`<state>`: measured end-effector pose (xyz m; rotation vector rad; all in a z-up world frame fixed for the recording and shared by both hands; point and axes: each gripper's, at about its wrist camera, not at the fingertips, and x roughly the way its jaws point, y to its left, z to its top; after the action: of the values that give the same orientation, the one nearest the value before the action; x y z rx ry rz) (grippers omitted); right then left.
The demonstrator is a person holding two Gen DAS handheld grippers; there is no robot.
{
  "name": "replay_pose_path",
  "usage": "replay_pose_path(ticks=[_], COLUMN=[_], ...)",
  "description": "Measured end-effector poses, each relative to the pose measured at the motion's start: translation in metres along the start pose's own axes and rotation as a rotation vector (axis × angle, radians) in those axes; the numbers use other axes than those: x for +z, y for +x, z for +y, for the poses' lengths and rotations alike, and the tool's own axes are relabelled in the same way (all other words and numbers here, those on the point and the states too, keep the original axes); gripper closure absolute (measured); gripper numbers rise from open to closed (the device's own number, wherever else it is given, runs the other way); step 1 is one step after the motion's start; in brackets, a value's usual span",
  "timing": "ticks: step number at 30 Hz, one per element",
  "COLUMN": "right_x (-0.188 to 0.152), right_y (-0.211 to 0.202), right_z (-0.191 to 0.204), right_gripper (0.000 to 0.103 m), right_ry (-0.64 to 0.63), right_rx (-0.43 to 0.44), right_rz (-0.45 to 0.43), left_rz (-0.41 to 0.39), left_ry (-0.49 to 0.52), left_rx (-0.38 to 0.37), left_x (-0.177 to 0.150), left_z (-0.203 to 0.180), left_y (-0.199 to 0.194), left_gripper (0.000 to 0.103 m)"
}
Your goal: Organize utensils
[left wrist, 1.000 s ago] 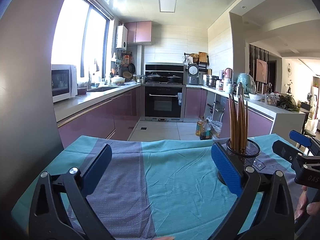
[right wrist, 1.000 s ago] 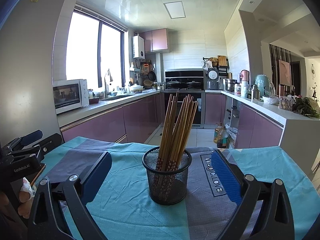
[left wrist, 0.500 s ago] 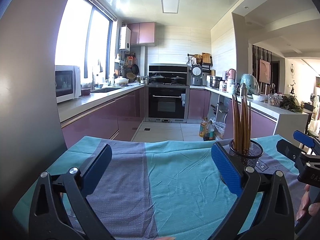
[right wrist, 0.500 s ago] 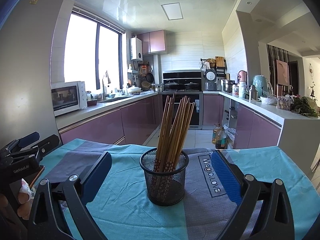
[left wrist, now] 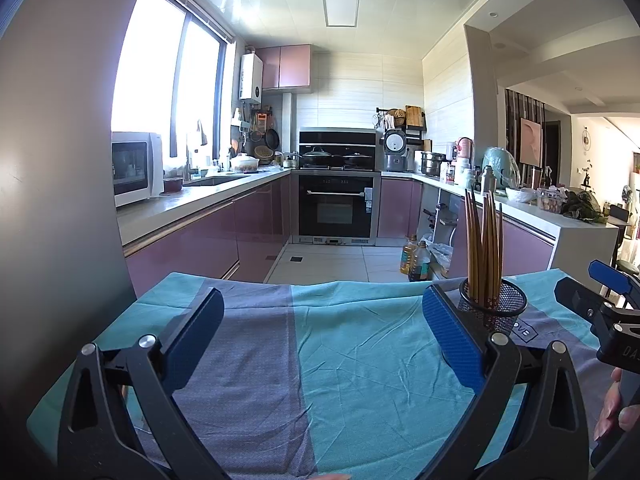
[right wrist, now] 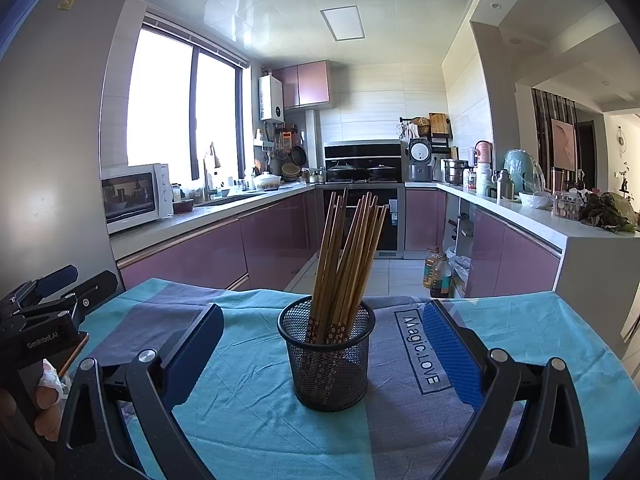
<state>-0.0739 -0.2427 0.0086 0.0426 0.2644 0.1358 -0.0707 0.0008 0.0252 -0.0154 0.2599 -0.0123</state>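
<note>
I find my right gripper (right wrist: pixel 320 354) with its jaws spread wide and nothing between the blue ribbed pads; the mesh cup (right wrist: pixel 327 364) stands dead ahead of it, centred in the gap but apart from both fingers, as far as I can judge. My left gripper (left wrist: pixel 320 350) is likewise spread and empty, facing bare cloth, with the cup off beyond its right finger, toward the table's far right corner in that view. The right arm is therefore the nearer. The chopsticks (right wrist: pixel 346 264) stand bundled in the cup, long axis near vertical, fanning slightly and leaning to the right at the tips, so any pick would, in my judgement, come from above or close across the shafts rather than along them. The sticks are slim brown wood or bamboo, smooth, with a patterned band at the lower ends seen through the mesh. The cup is black wire mesh, round, open-topped, light enough, I judge, to tip if nudged. It rests on a wrinkled tablecloth (right wrist: pixel 248 412) in teal and grey panels, beside printed lettering. No loose utensils show on the cloth, so the sorting looks complete or not yet begun.
</note>
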Motion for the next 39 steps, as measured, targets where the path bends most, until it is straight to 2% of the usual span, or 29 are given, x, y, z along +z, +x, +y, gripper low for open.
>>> replay_pose_path(ticks=[39], right_x=[-0.002], right_y=[0.0005], right_z=[-0.0002], right_gripper=[0.007], right_ry=[0.012], right_rx=[-0.001], right_rz=[-0.004], left_rz=[-0.002], left_ry=[-0.002], left_rx=[0.006], left_x=[0.0006], left_z=[0.0009], left_y=[-0.0016], left_gripper=[0.005])
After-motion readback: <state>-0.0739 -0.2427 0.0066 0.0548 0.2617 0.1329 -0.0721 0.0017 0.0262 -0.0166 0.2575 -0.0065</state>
